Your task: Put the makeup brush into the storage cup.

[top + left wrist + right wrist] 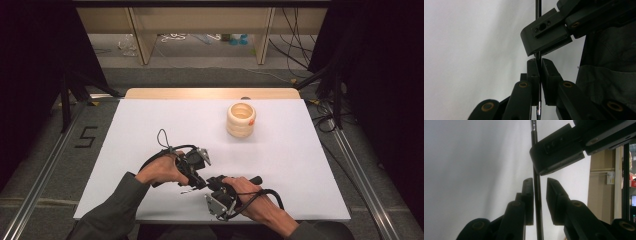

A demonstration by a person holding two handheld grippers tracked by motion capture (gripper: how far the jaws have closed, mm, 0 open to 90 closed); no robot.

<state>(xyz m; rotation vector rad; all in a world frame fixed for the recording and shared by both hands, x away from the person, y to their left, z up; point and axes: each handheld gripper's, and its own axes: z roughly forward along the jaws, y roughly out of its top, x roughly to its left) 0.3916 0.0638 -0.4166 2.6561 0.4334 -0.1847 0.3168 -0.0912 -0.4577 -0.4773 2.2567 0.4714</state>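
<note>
Both grippers (pixel 200 177) meet — wooden cup (pixel 241 120) beyond.

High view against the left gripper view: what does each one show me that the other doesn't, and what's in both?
High view: a cream ribbed cup standing far back on the table, and the person's left hand and right hand held close together.
Left gripper view: up close, a thin dark rod pinched between the jaws of the left gripper, with a silvery tip at the bottom.
Both: the white table, and the left gripper meeting the right gripper tip to tip.
</note>
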